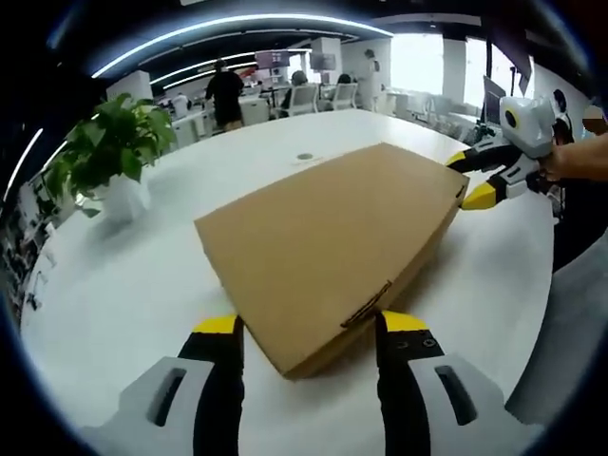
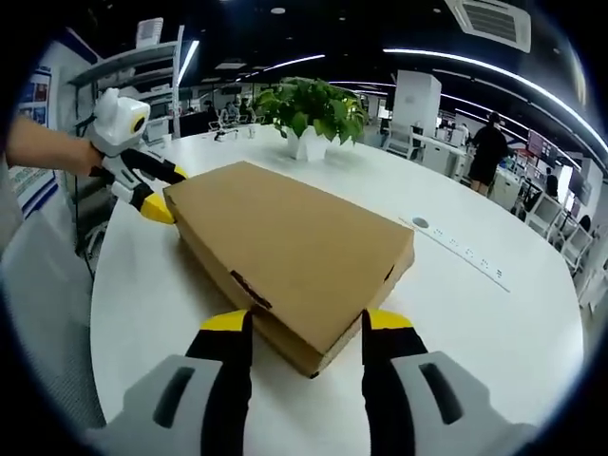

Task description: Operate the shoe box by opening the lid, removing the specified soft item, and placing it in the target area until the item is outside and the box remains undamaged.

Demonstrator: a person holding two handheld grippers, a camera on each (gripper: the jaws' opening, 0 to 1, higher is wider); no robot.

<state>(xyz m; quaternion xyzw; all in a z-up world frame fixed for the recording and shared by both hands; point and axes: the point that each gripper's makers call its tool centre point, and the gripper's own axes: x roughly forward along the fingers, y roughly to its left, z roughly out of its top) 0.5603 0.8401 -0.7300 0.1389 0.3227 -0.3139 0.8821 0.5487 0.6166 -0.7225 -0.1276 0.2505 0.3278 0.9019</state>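
On the white table [image 1: 123, 285]: a closed brown shoe box [image 1: 332, 237], lid down, lying flat near the table's middle
Left gripper [image 1: 309, 328]: jaws spread apart, one on each side of the box's near corner; nothing clamped
Right gripper [image 2: 296, 323]: jaws likewise parted, straddling the opposite corner of the box; holding nothing
Beyond the box: a potted plant [image 2: 309, 114] in a white pot; a person [image 1: 226, 93] standing among office chairs farther off

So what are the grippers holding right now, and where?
Nothing is clamped yet: each open gripper straddles an opposite corner of the closed box.
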